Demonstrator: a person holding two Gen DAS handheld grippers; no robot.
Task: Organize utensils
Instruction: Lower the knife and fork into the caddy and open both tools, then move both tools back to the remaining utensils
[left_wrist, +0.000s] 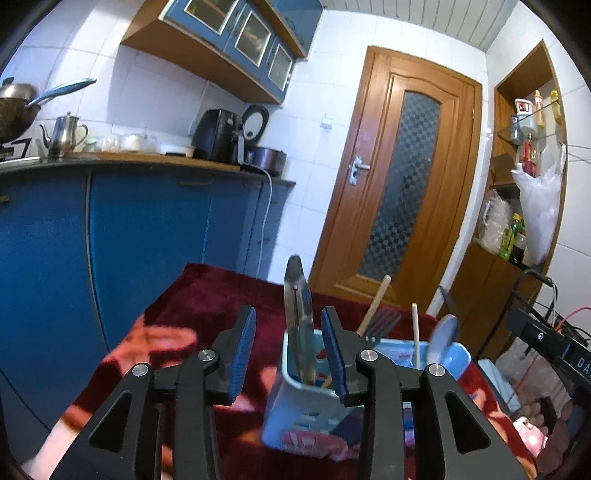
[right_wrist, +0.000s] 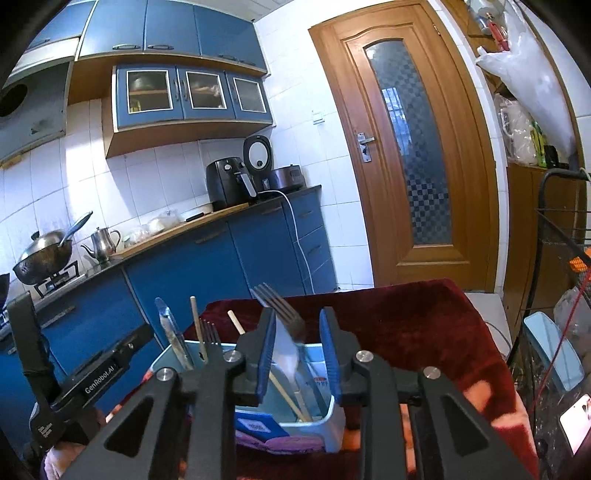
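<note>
A light blue utensil holder (left_wrist: 306, 402) stands on a dark red cloth (left_wrist: 207, 295). In the left wrist view a steel knife (left_wrist: 297, 310) stands upright in it between my open left gripper's (left_wrist: 290, 332) blue pads, touching neither; a fork (left_wrist: 384, 321), wooden chopsticks (left_wrist: 415, 332) and a blue spoon (left_wrist: 443, 332) stand farther right. In the right wrist view the holder (right_wrist: 314, 417) sits under my open right gripper (right_wrist: 299, 332). A fork (right_wrist: 280, 306) leans in the holder between the pads, not gripped. The knife (right_wrist: 171, 332), a second fork (right_wrist: 210, 336) and chopsticks (right_wrist: 197, 325) stand at left.
Blue kitchen cabinets (right_wrist: 207, 266) with a counter, air fryer (right_wrist: 229, 181), kettle (right_wrist: 103, 240) and wok (right_wrist: 44, 254) lie behind the table. A wooden door (right_wrist: 410, 147) is at the back. The left gripper's body (right_wrist: 74, 384) shows at lower left. A wire rack (right_wrist: 561, 236) stands at right.
</note>
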